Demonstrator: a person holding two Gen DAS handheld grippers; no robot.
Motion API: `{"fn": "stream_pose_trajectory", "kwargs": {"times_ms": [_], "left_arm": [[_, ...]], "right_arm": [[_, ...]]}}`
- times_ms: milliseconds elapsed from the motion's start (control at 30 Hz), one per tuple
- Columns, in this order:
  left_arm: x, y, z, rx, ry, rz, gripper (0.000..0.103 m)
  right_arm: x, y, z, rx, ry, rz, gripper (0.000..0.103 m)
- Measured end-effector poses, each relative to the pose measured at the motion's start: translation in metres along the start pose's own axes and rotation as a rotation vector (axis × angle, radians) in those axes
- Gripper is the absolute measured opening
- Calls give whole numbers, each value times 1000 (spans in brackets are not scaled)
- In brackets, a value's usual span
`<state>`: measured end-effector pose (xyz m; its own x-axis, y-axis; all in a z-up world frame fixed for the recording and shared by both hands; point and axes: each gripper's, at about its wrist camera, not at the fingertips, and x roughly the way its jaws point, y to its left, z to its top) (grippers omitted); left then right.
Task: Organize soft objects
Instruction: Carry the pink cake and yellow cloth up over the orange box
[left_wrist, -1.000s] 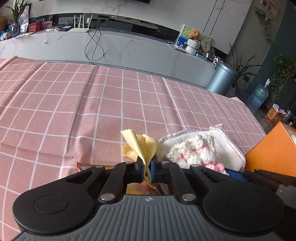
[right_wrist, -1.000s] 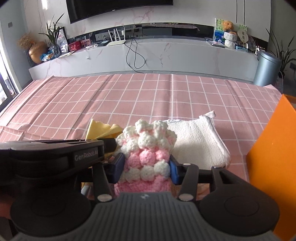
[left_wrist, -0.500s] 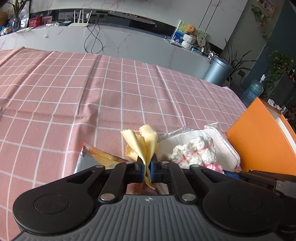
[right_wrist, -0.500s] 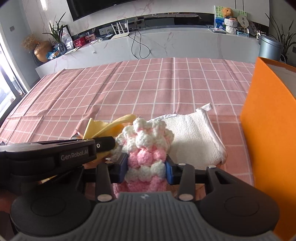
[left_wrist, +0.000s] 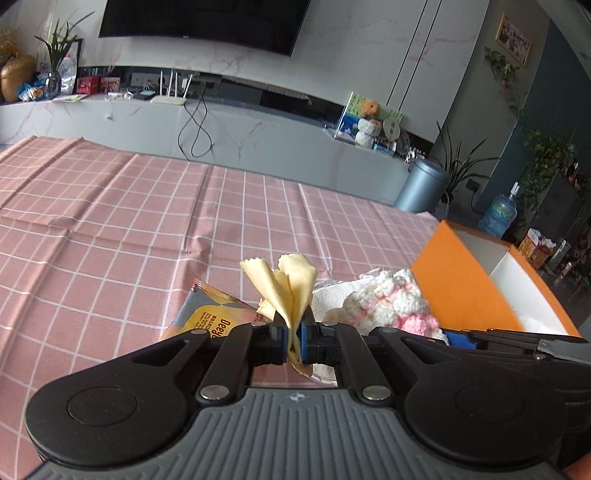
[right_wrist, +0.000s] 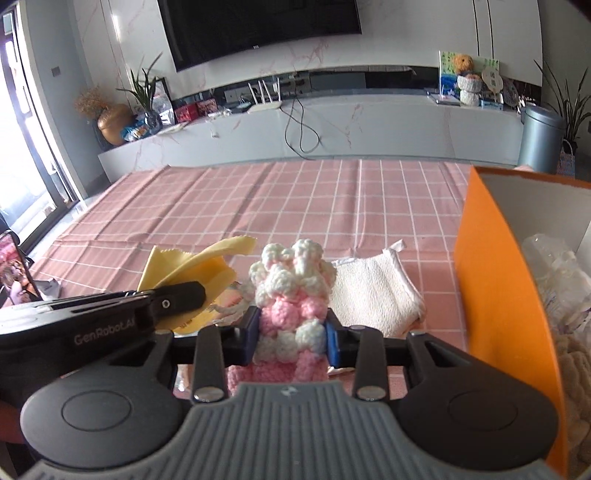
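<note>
Two grippers, each loaded. Left gripper is clamped on the yellow cloth; right gripper is clamped on the pink-and-white knit. Compared with a second ago, both views sit higher: more of the room shows, and the orange box, right of the right gripper, now reveals its white interior with soft items already inside. Both loads appear lifted clear of the checked cloth. White towel and snack packet lie ahead of the grippers. Likely next: carry to the box.
</note>
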<state>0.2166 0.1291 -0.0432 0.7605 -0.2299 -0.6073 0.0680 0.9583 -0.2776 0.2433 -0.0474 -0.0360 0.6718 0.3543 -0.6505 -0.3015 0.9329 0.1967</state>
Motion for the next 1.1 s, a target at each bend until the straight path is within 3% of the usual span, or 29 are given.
{"fn": "stream_pose_trajectory", "kwargs": {"times_ms": [267,533,900,1100], "left_arm": [[-47,-19,-1,14,-90,-4,6],[-63,-50,-3,82,-110,-20,6],[-55,-112,-1,215,-112,-156,7],[-33,-153,10,295,-85,-256,6]], "right_arm": [[-52,-8,-4,9,-88,0,35],[-104,-35,-10,20,-179,-34,35],[-160,-118,0,58,-251,-137,35],[-176,-174,14,84,-239,-210,35]]}}
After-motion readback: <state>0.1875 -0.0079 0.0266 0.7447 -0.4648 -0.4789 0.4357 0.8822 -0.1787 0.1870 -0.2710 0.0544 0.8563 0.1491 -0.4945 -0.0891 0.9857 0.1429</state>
